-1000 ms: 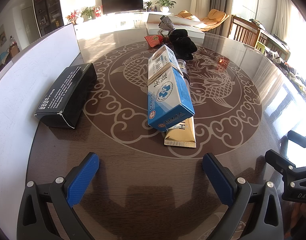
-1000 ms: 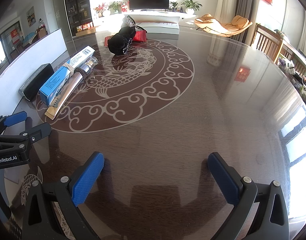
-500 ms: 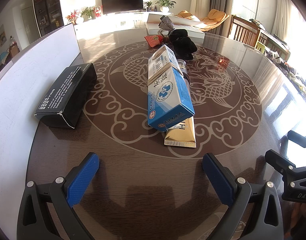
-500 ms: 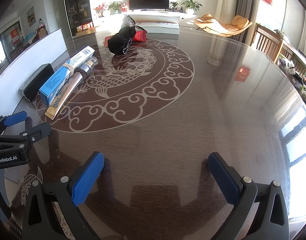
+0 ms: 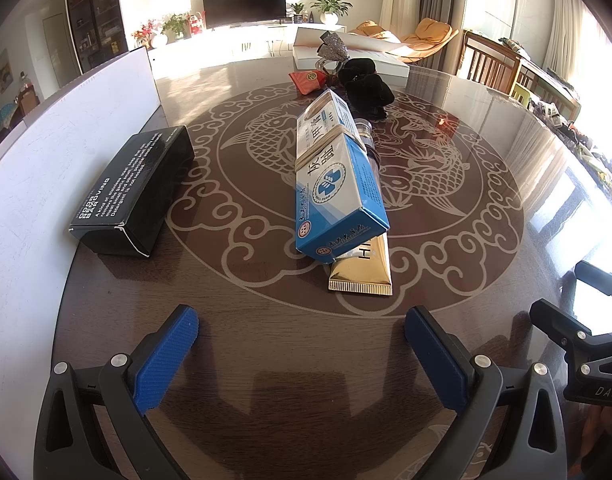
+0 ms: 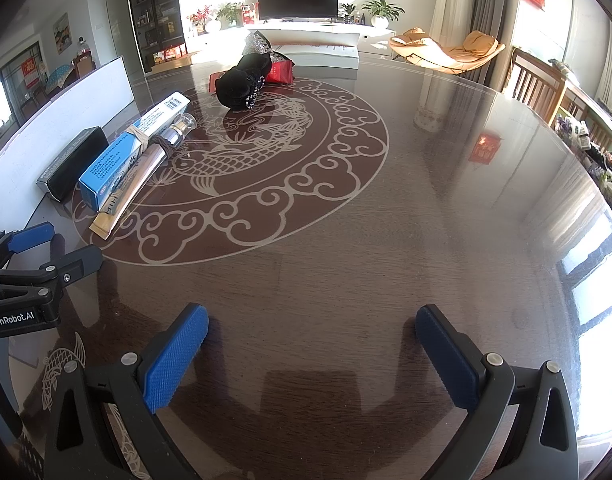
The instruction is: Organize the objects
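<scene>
I see both tongs, left gripper and right gripper, spread wide, empty; blue medicine box, gold tube, black box untouched, sorting not started

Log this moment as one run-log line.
left gripper: open, empty | right gripper: open, empty | blue box: leaning on gold tube | black box: by white board

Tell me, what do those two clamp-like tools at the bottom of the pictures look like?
Both match. The left gripper and the right gripper each have a black plastic frame with triangular cut-outs and silver screw heads. Each finger ends in a blue pad with a fine knurled texture. From the right wrist view, white lettering "GenRobot.AI" shows on the left gripper's side; from the left wrist view, "DAS" shows on the right one's. No cables or sleeves show.
</scene>
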Demonstrator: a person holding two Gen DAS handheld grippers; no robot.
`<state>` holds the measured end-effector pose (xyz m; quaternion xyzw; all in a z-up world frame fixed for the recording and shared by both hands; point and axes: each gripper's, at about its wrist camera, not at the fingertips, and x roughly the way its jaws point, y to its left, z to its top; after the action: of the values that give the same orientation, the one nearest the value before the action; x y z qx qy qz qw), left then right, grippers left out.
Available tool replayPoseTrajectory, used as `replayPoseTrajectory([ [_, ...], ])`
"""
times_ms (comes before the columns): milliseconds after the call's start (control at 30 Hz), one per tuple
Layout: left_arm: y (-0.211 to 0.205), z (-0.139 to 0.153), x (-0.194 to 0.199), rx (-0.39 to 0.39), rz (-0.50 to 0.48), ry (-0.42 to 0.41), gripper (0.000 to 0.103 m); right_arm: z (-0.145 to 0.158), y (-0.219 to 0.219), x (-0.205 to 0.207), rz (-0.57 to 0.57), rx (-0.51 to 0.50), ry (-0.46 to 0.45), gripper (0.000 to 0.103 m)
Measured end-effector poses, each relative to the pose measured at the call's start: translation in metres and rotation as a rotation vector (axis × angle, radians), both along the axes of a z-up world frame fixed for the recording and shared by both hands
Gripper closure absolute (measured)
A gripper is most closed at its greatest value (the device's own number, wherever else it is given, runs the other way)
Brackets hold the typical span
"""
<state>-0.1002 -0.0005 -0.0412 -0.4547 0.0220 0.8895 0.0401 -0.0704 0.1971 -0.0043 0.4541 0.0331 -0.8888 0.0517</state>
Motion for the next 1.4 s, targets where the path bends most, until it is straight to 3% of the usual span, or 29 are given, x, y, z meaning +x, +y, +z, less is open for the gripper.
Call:
replayPoseTrajectory([
  [900, 0.000, 0.000, 0.000, -0.001, -0.001, -0.001, 0.000, 0.005, 0.006, 0.005, -0.036, 0.001, 0.002, 0.000],
  [1100, -0.011, 0.000, 0.043, -0.006, -0.131, -0.033, 0.000, 0.005, 0.006, 0.005, -0.036, 0.002, 0.002, 0.000],
  [1400, -0.039, -0.004, 0.097, 0.003, -0.100, 0.028, 0.000, 0.004, -0.005, -0.017, -0.042, -0.002, -0.045, 0.000],
])
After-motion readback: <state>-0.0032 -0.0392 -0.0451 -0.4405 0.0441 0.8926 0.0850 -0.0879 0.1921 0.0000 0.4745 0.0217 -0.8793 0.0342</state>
